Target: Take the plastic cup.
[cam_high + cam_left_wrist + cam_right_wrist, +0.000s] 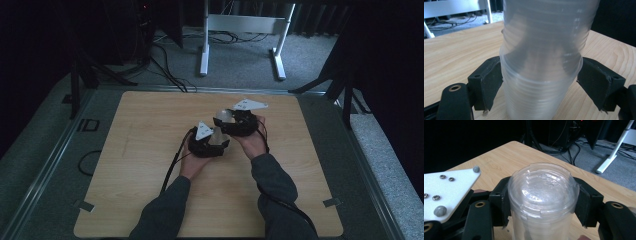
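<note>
A stack of clear plastic cups stands upside down on the wooden table near its middle, a little bent partway up. My left gripper is low on the stack, and both black pads lie against its ribbed sides. My right gripper is shut on the topmost cup, whose flat base faces up. In the high view the left gripper sits just in front of the right gripper, with the cups between them and a hand behind each.
A white desk frame and loose cables stand on the carpet beyond the table's far edge. Dark curtains close off both sides. The left gripper's white plate lies close on the left in the right gripper view.
</note>
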